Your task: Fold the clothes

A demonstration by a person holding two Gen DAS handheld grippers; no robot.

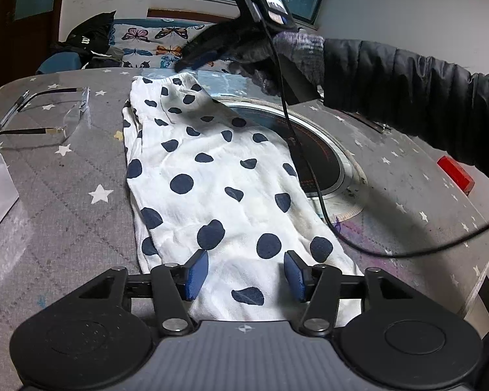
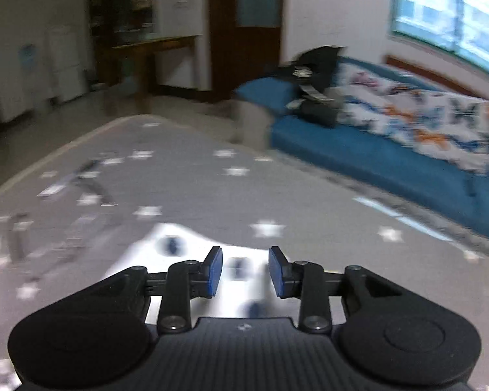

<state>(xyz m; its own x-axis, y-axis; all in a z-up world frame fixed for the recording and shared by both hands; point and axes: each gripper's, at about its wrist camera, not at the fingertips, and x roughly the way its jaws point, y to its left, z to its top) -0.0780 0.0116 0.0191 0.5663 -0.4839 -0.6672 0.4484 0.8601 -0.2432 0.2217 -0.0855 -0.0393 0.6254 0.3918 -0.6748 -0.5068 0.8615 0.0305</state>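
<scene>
The white garment with dark dots (image 1: 225,179) is lying flat on the star-patterned bench (image 1: 65,195), its long axis running from my left fingers (image 1: 246,275) away toward my right fingers (image 2: 245,272) at its far, narrow end. My left fingers are standing about half open over its near edge, gripping nothing. My right fingers are standing partly open above the far end, pads clear of the cloth in a blurred view.
</scene>
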